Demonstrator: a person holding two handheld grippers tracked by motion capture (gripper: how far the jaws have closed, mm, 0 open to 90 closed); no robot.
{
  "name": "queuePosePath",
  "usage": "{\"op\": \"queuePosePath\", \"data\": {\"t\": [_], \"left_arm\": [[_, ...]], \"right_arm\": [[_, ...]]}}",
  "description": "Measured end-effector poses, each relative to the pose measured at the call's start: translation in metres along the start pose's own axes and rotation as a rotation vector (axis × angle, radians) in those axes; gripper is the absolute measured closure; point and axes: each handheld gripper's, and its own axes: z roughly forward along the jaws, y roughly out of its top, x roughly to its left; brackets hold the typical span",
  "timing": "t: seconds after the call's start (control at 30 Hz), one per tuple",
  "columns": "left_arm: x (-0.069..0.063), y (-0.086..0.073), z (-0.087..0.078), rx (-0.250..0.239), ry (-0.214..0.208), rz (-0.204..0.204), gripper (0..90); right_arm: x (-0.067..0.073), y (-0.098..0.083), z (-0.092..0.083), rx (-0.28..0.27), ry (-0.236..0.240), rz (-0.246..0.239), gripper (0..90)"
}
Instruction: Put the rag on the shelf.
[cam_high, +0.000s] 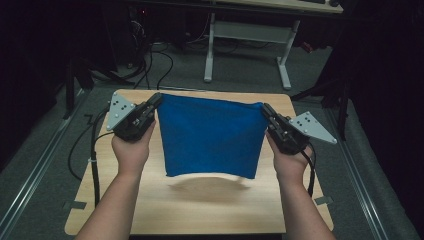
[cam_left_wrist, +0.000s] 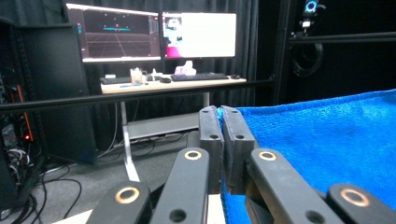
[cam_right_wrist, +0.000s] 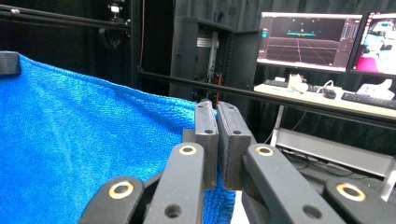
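Currently you hold the blue cloth (cam_high: 210, 135) lifted above the wooden table (cam_high: 210, 210), stretched between both tools. Your left gripper (cam_high: 159, 100) is clamped on one top corner of the cloth, your right gripper (cam_high: 265, 109) on the other; in each gripper view the jaws sit pressed together on the hem. The cloth's lower edge hangs free over the table. Judged progress: pickup and spread done; laying down or folding not yet done.

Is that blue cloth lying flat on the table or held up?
Held up. The blue cloth hangs spread between the left gripper and right gripper, each shut on a top corner; its lower edge casts a shadow on the table.
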Motion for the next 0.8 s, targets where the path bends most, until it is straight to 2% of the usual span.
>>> {"op": "queuePosePath", "data": {"t": [0.2, 0.53, 0.6, 0.7, 0.77, 0.8], "left_arm": [[0.007, 0.000, 0.014, 0.026, 0.020, 0.020, 88.3], [0.018, 0.005, 0.033, 0.017, 0.040, 0.022, 88.3], [0.020, 0.005, 0.038, 0.028, 0.048, 0.026, 88.3], [0.025, 0.005, 0.051, 0.049, 0.062, 0.044, 88.3], [0.028, 0.004, 0.055, 0.055, 0.067, 0.037, 88.3], [0.030, 0.004, 0.058, 0.062, 0.067, 0.030, 88.3]], "right_arm": [[-0.006, -0.002, 0.015, 0.014, -0.002, 0.013, 88.1], [-0.016, -0.002, 0.042, 0.030, -0.017, 0.035, 88.1], [-0.018, -0.002, 0.048, 0.042, -0.024, 0.033, 88.1], [-0.024, -0.003, 0.059, 0.050, -0.031, 0.057, 88.1], [-0.025, -0.002, 0.062, 0.049, -0.031, 0.061, 88.2], [-0.027, -0.001, 0.069, 0.059, -0.037, 0.055, 88.1]]}}
